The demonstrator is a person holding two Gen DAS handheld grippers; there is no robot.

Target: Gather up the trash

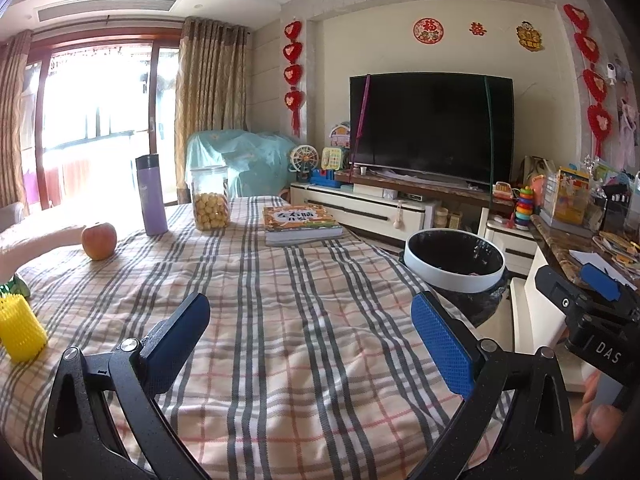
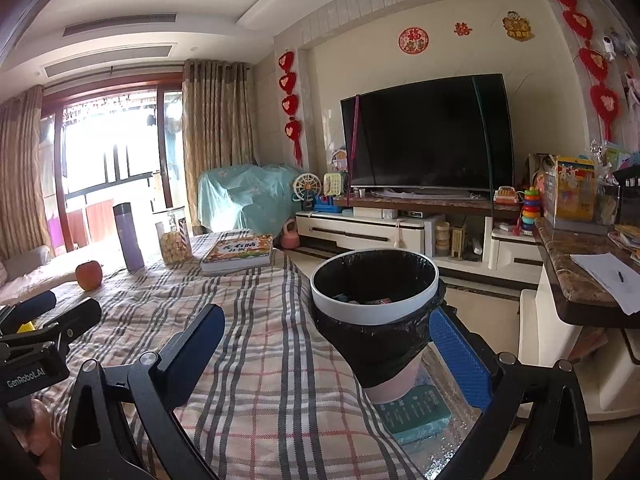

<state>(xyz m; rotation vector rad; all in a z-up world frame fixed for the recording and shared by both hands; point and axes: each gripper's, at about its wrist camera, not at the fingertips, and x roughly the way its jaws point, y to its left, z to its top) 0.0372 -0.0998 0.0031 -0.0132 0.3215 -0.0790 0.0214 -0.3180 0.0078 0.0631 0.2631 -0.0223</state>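
A white-rimmed trash bin with a black liner (image 1: 454, 258) (image 2: 374, 280) stands at the right edge of the plaid-covered table (image 1: 280, 300) (image 2: 260, 360); some scraps lie inside it. A yellow foam net sleeve (image 1: 20, 330) and a green wrapper (image 1: 14, 286) lie at the table's left edge. My left gripper (image 1: 316, 332) is open and empty above the cloth. My right gripper (image 2: 332, 344) is open and empty, just in front of the bin. The right gripper also shows in the left wrist view (image 1: 592, 308), and the left gripper in the right wrist view (image 2: 48, 320).
An apple (image 1: 99, 240), a purple flask (image 1: 150, 196), a jar of snacks (image 1: 210, 200) and a book (image 1: 302, 222) stand at the table's far side. A TV cabinet (image 1: 380, 208) and a cluttered marble counter (image 2: 580, 276) lie beyond, on the right.
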